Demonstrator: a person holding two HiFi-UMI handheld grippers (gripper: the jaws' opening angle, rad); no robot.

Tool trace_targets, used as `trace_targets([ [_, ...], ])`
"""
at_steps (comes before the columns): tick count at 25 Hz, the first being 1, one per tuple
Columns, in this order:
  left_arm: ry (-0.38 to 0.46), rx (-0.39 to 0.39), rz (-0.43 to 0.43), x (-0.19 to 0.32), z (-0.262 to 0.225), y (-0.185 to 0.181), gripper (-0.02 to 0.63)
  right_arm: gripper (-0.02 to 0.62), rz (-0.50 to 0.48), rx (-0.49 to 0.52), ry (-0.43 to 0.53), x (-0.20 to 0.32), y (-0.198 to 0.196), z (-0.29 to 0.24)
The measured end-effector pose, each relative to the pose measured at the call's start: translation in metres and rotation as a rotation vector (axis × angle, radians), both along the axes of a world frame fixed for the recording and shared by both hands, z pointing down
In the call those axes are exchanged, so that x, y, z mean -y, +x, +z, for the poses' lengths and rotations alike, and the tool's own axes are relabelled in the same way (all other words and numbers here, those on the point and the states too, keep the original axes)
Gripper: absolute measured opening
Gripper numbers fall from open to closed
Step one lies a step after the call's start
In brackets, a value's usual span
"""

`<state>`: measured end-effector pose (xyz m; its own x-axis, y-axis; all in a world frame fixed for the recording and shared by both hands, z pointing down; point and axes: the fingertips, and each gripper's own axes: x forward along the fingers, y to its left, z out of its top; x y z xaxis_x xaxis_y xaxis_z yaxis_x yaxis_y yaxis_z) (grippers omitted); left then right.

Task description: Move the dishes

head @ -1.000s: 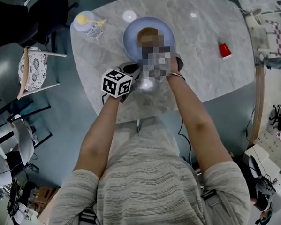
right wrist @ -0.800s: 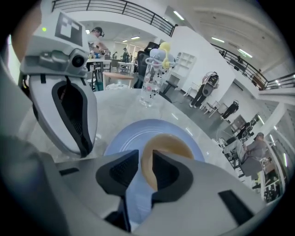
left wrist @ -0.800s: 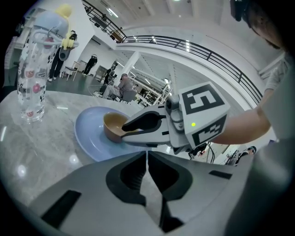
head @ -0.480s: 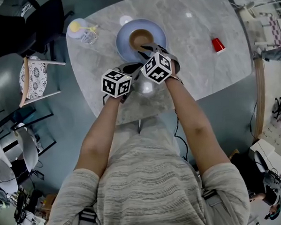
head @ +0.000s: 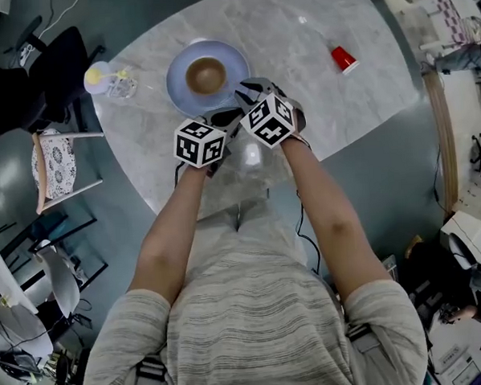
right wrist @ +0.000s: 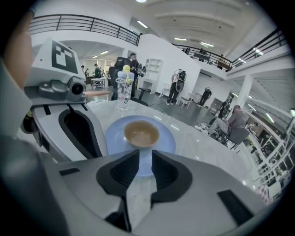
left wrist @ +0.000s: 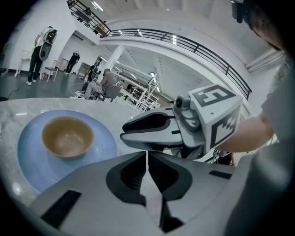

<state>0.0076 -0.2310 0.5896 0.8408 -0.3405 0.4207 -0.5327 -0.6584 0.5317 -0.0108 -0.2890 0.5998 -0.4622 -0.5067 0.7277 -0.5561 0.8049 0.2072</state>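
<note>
A brown bowl (head: pixel 206 75) sits in the middle of a blue plate (head: pixel 179 90) on the grey marble table (head: pixel 298 56). Both grippers hover side by side just short of the plate's near rim, touching neither dish. My left gripper (head: pixel 224 116) is shut and holds nothing; in its own view the jaws (left wrist: pixel 147 154) meet, with the bowl (left wrist: pixel 67 137) ahead to the left. My right gripper (head: pixel 247 89) points at the plate (right wrist: pixel 163 138). Its jaws (right wrist: pixel 145 159) stand a narrow gap apart with nothing between them, and the bowl (right wrist: pixel 141 133) lies straight ahead.
A red cup (head: pixel 344 58) stands at the table's right. A glass with a yellow thing in it (head: pixel 110 80) stands at the left edge, also seen in the right gripper view (right wrist: pixel 123 90). A chair (head: pixel 58 161) stands left of the table. People are in the hall behind.
My right gripper has drawn back from over the plate to beside the left gripper. The head view has swung, so the plate and bowl show further left. The dishes have not moved on the table.
</note>
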Motion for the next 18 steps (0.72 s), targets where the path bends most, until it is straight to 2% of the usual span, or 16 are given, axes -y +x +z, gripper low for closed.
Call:
trace_targets([
  [10, 0.008, 0.006, 0.164, -0.003, 0.001, 0.096, 0.026, 0.098, 0.243, 0.011, -0.018, 0.008, 0.128, 0.004],
  [18, 0.004, 0.021, 0.258, 0.003, 0.008, 0.152, 0.026, 0.1, 0.375, 0.032, -0.03, 0.017, 0.201, 0.011],
])
